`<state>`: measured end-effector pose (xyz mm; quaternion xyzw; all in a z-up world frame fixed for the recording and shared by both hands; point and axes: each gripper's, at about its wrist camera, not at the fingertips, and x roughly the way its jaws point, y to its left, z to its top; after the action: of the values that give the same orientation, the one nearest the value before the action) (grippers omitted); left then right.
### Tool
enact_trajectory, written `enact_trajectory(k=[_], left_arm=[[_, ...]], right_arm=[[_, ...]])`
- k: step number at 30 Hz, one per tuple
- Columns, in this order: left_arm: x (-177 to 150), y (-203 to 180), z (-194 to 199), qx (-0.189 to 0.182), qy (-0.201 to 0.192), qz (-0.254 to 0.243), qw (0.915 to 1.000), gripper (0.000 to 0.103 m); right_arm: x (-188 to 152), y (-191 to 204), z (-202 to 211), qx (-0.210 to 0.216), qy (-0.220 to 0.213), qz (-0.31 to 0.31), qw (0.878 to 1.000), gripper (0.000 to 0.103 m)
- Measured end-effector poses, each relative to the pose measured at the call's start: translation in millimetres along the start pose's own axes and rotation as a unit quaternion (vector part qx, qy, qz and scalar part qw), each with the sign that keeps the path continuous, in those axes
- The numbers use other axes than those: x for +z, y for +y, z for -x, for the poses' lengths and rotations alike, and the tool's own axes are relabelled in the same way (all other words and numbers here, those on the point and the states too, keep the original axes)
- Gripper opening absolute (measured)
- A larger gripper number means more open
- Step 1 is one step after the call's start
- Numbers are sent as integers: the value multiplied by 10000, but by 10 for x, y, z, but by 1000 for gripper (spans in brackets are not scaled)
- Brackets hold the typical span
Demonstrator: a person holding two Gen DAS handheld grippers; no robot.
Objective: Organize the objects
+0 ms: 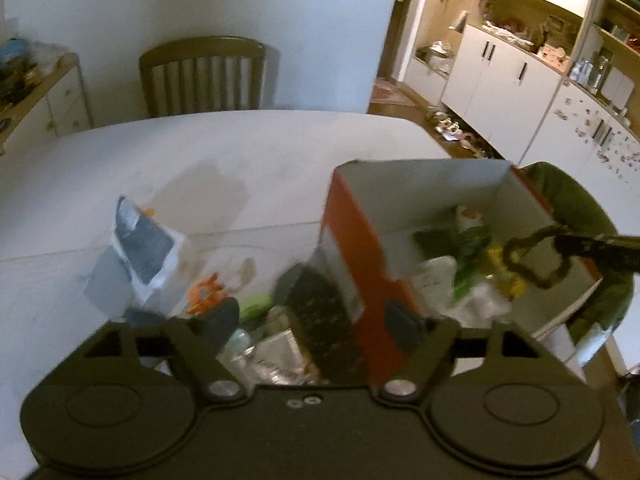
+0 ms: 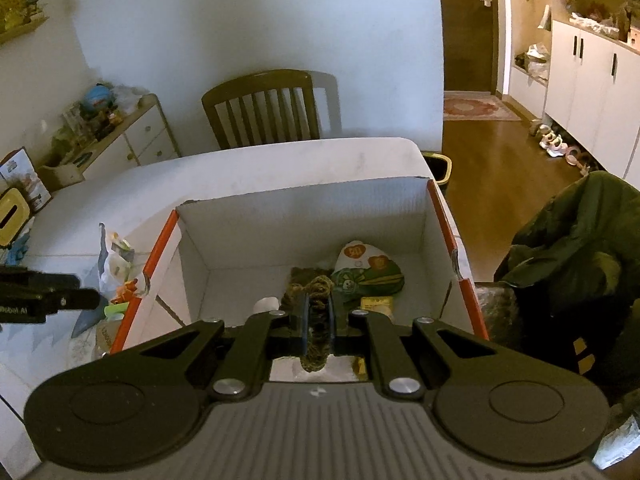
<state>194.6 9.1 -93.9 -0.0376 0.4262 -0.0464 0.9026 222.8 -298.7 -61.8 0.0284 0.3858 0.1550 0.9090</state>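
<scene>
White stone-look counter (image 2: 280, 168) carries our work. At far left a crinkled plastic packet (image 1: 140, 248) stands beside a small orange toy (image 1: 206, 294), with more wrappers heaped near us. Our left hand-held gripper (image 1: 316, 316) hangs over that heap with its jaws spread and nothing between them; a dark knitted piece (image 1: 320, 320) lies just beneath. These leftovers look light and crackly, so we judge a pinch on an edge would serve.

To the right sits an open cardboard box (image 2: 304, 216), white inside with orange edging. In it lie a green and white snack bag (image 2: 370, 276), a yellow packet (image 2: 376, 304) and a white lump we cannot identify.

Our right hand-held gripper (image 2: 318, 320) is pressed together on a loop of braided brownish cord (image 2: 318, 300), held over the near part of the box. The cord looks soft, limp and light; it droops from the pinch, so we judge it should drop in easily once released.

At far right a dark green jacket (image 2: 576, 240) is slumped beside the box.
</scene>
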Motion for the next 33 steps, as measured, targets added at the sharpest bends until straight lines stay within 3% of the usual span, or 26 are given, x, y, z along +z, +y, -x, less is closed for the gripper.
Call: enact_trajectory(k=[4,7,19,21,27,28,30,33], left_arm=[[-158,76,-170,195,254,-35,9995,87],[-245,173,-325,253,469,346,9980,87],[-290,215,-745,619,862,840,9908,90],[-303,252,-793,647,931,976,9887,82],[-332,267,-781,576,917,1135,9876,77],[-337,261,-772,574,917,1145,9875,74],[-344,264,-756,472,967,1209,9868,57],[-370,259,-718,453,1009,1215,9864,55]], right_arm=[[-4,-15,-21,37,37,7,10000,9],[-8,-20,-42,52,75,39,10000,9],[-30,-59,-76,56,135,38,9999,9],[-35,-70,-82,53,145,32,9999,9],[-46,-98,-95,47,169,29,9998,9],[-40,-107,-98,43,172,34,9998,9],[-41,-112,-98,38,168,35,9998,9],[-41,-112,-99,46,171,38,9998,9]])
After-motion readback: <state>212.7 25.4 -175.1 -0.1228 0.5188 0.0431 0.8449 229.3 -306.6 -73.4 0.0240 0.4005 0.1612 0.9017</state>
